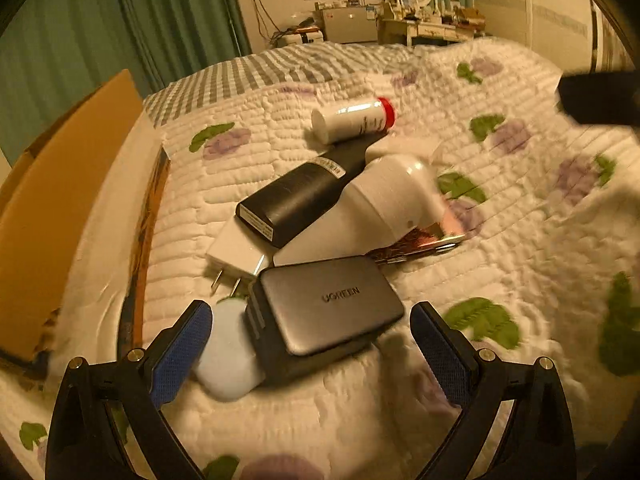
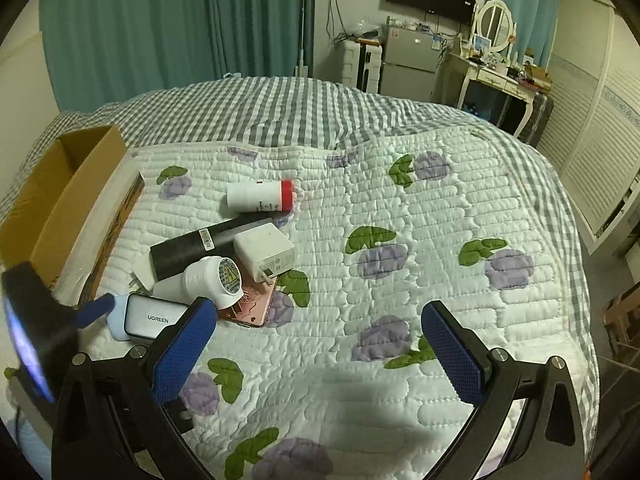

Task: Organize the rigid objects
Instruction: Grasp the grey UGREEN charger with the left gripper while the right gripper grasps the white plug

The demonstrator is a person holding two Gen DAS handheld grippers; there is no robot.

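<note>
Left wrist view: left gripper point(image 1: 310, 336) spread wide, holding nothing, its blue pads flanking a grey UGREEN charger block point(image 1: 332, 310) on the white quilted floral bedspread point(image 1: 500, 240), pale blue case point(image 1: 226, 354) just beside. Right gripper point(image 2: 318, 340) likewise wide open and empty over bare quilt; brown cardboard box point(image 2: 60, 200) at far left.

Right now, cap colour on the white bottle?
Red cap on the white bottle; clearest in right wrist view.
</note>
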